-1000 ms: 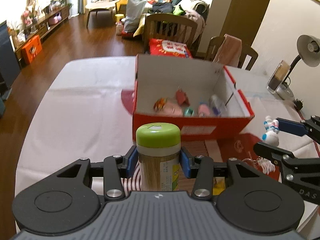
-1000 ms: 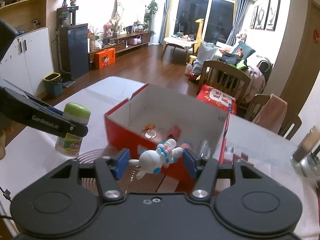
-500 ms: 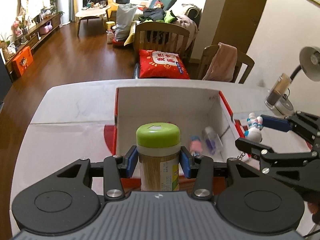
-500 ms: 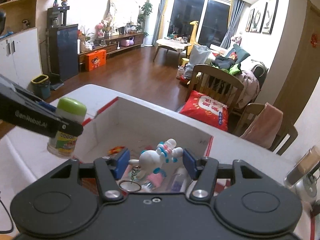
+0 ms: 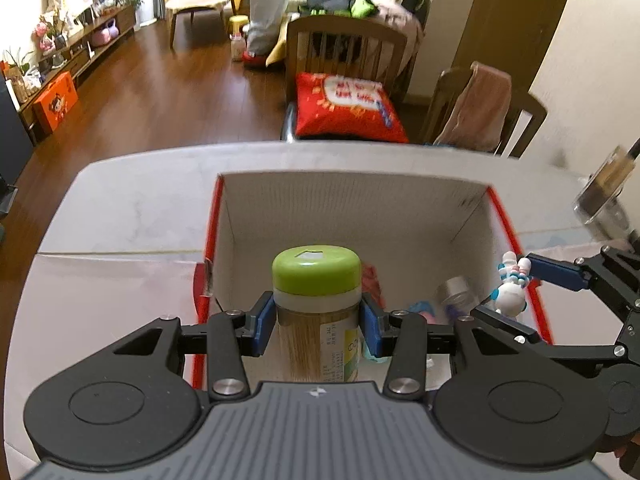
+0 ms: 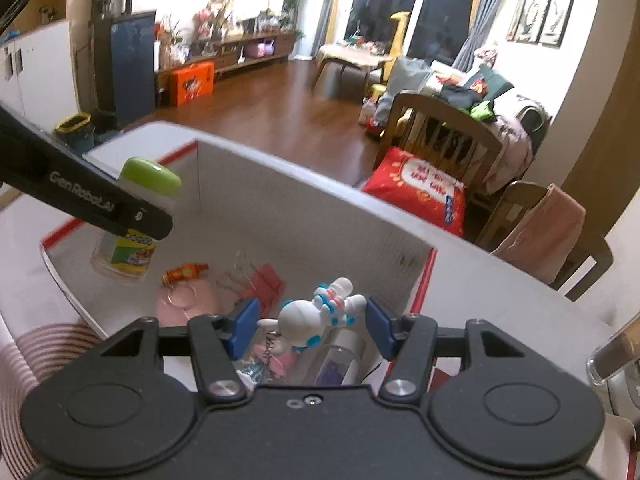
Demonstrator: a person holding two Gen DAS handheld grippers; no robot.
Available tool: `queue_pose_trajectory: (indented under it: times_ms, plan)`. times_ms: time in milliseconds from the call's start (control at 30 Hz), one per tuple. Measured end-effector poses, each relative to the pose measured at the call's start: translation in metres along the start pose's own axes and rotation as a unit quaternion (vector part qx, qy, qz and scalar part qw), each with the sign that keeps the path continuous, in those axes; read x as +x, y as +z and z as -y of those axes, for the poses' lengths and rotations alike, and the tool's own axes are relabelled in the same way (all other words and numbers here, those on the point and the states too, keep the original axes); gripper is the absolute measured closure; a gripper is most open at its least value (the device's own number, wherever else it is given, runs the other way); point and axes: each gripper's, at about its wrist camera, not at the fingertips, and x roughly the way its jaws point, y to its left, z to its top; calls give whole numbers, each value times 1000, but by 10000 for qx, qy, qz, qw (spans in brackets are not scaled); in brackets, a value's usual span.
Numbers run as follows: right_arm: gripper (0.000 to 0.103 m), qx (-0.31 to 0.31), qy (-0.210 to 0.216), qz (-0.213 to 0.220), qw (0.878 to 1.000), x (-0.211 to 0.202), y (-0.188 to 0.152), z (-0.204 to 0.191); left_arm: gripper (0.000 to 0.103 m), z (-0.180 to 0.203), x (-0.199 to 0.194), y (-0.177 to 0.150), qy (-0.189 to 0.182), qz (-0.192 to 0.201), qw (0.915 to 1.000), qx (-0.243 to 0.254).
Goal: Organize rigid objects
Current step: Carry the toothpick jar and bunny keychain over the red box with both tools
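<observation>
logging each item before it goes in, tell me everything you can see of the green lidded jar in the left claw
The jar is a clear, plastic-looking cylinder packed with thin wooden sticks, likely toothpicks, under a domed lime-green lid with a small white opening on top. A yellow-green printed label wraps its lower body. It stands upright, clamped just below the lid between the blue pads of the left claw, above the left side of the red-edged cardboard box.

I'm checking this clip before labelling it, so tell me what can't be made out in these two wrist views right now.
- Left wrist view: the toothpick jar and left gripper hide the box floor beneath them.
- Right wrist view: the right gripper and white figurine cover the small items below; the clear bottle is partly hidden.
- The jar's label print is too small to read.
- Left wrist view: the object at the right edge is blurred.
</observation>
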Motion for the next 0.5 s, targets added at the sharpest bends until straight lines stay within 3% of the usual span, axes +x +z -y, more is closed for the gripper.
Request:
queue_pose_trajectory:
  times_ms: [500]
  plan:
    - [45,-315,370,-428,9979,47,-13,-3,59,12,60,-6,223,-528,9982,154]
